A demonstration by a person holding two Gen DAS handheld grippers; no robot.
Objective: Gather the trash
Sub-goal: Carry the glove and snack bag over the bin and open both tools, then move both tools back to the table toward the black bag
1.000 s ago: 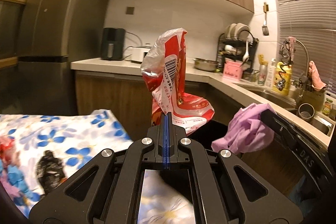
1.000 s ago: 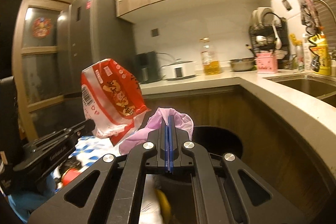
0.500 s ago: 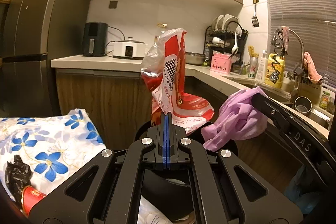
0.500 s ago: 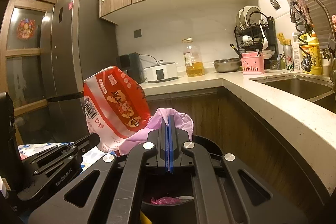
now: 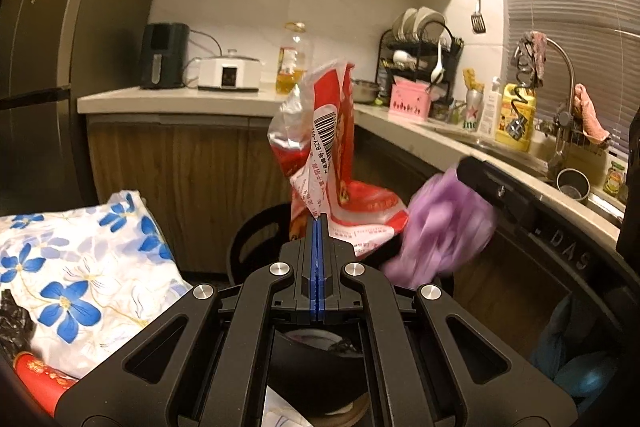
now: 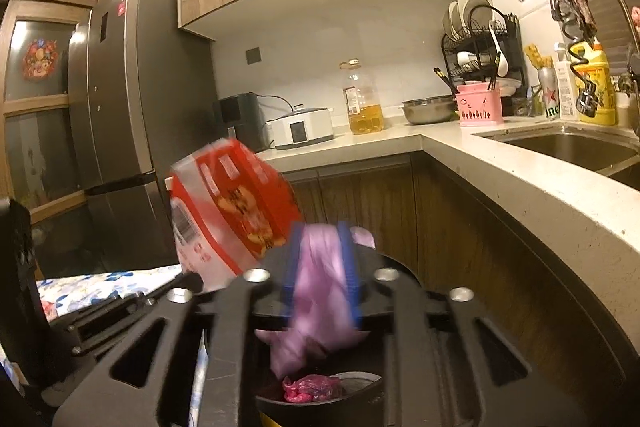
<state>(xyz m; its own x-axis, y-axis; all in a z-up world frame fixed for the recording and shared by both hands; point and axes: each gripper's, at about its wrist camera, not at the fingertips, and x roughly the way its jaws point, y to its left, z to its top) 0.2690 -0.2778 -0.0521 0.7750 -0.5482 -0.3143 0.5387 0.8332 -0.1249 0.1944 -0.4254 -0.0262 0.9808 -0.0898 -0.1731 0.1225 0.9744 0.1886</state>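
My left gripper [image 5: 316,227] is shut on a red and white snack bag [image 5: 326,155] and holds it upright over the black trash bin [image 5: 256,239]. The bag also shows in the right wrist view [image 6: 228,207]. My right gripper [image 6: 320,263] is open, its blue pads apart, and a crumpled purple plastic bag [image 6: 316,303] hangs blurred between them above the bin [image 6: 320,403]. The purple bag shows blurred in the left wrist view [image 5: 444,227], at the right gripper's tip. Pink trash [image 6: 310,389] lies inside the bin.
A table with a blue-flowered cloth [image 5: 72,267] stands left of the bin, with a red can [image 5: 40,379] and a black bag [image 5: 12,323] on it. An L-shaped kitchen counter [image 6: 520,187] with a sink [image 6: 568,147] runs behind and right. A fridge [image 6: 128,127] stands at the left.
My right gripper's jaws have opened, and the purple bag is slipping down between them toward the bin. The left gripper still holds the snack bag and has come closer over the bin.
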